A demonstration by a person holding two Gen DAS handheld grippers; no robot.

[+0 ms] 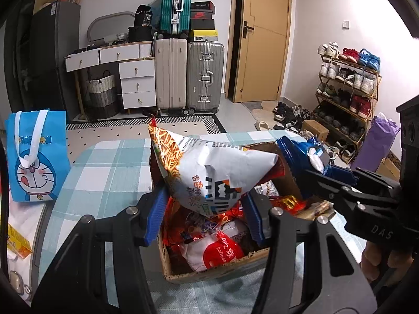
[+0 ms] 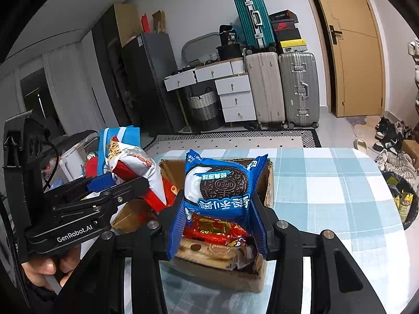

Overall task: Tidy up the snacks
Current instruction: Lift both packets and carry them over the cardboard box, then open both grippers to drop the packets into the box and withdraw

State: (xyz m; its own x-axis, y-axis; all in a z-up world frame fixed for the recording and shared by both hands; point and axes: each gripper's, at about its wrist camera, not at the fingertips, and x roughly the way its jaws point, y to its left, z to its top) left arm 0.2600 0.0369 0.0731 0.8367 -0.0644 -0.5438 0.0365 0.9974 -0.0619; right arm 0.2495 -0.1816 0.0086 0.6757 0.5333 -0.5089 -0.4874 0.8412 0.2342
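Two grippers: both are black with blue fingers, and each one pinches a snack bag above the box.
Table: a round-cornered table with a blue and white checked cloth (image 2: 327, 183) holds the box.
Box: an open brown cardboard box (image 1: 209, 272) sits on the checked cloth, between and just under the two grippers.
Snacks in the box: red wrappers, a white and red balloon-print packet (image 1: 217, 253) and a pack of tan biscuits (image 2: 209, 253) lie inside the box.
Blue bag: a blue cartoon-cat gift bag with white handles (image 1: 36, 157) stands left of the table, well apart from the box.
Left gripper: the left gripper (image 1: 203, 208) has its blue fingers pressed on the lower end of the chip bag.
Chip bag: a puffy white snack bag with orange stick pictures (image 1: 209, 167) tilts up to the left, over the near left part of the box.
Right gripper: the right gripper (image 2: 218, 216) has its blue fingers squeezed on both sides of the cookie pack.
Cookie pack: a small blue Oreo cookie pack with a black cookie picture (image 2: 222, 183) stands upright over the box, its writing upside down.
Hands: a hand (image 2: 49, 264) holds the left gripper's handle, and fingers (image 1: 379, 259) wrap the right one's handle.
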